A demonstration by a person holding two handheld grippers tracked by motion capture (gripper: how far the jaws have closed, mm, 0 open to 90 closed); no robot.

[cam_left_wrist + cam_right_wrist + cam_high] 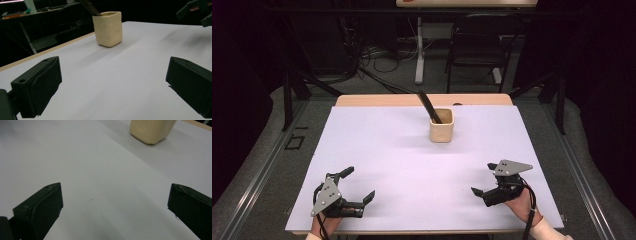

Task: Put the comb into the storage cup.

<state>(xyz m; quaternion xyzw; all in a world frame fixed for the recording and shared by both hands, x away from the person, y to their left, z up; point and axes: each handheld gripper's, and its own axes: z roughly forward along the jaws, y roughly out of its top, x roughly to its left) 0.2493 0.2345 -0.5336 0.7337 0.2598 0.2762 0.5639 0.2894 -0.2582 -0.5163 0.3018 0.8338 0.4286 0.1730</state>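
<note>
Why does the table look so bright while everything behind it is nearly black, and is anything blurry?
High view: light falls on the white table, the room behind stays dark, and the cup casts a faint shadow leftward. Left gripper view: the cup is fairly sharp, the near jaws soft. Right gripper view: the cup is cropped, the jaws blurred.

You have a table (pixel 377 160) with a white top and a pale wood edge at the far side. On it stands one cream cup (pixel 442 126), near the far edge, with a dark stick (pixel 428 106) leaning inside.
</note>
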